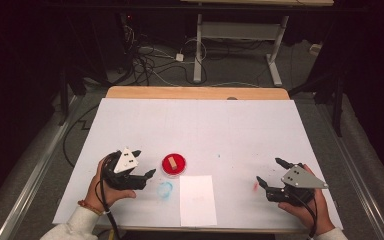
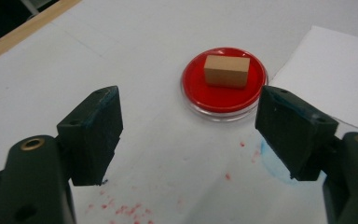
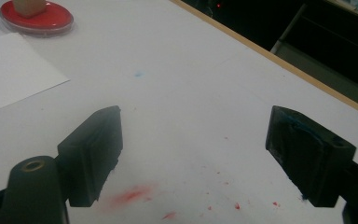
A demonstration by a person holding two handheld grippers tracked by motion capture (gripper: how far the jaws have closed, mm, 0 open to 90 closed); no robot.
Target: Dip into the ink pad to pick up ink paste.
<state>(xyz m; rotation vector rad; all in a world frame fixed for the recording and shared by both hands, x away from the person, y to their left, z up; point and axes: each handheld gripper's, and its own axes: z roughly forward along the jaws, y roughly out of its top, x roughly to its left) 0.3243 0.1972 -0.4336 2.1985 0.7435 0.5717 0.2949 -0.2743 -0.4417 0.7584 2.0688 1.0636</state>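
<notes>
High view, table: a white-covered table (image 1: 200, 125) is seen across the middle of the frame, with a wooden edge along its far side.
Left gripper: the left gripper (image 1: 146, 162) is held in a hand at the lower left of the frame; its jaws are spread wide with nothing between them, and they are aimed toward the red dish just beside them.
Left gripper view, jaws: the left gripper (image 2: 189, 128) is shown with its two black jaws standing well apart at the lower left and lower right of the frame, nothing pinched.
Red dish: a round red dish (image 1: 174, 164) (image 2: 223, 84) (image 3: 36, 17) is set on the table, left of centre in the high view and at upper centre in the left gripper view.
Wooden block: a small tan block (image 1: 172, 163) (image 2: 226, 70) is laid inside the red dish, clear of both jaws.
White sheet: a paper sheet (image 1: 198, 200) (image 2: 331, 79) is laid at the near edge, just below and right of the dish in the high view.
Stains: a blue smear (image 1: 165, 189) is seen left of the sheet; a red smear (image 1: 255, 186) (image 3: 133, 195) lies beside the right gripper.
Right gripper: the right gripper (image 1: 269, 172) (image 3: 193, 154) is held at the lower right of the high view, jaws spread, nothing between them, well apart from the dish.
</notes>
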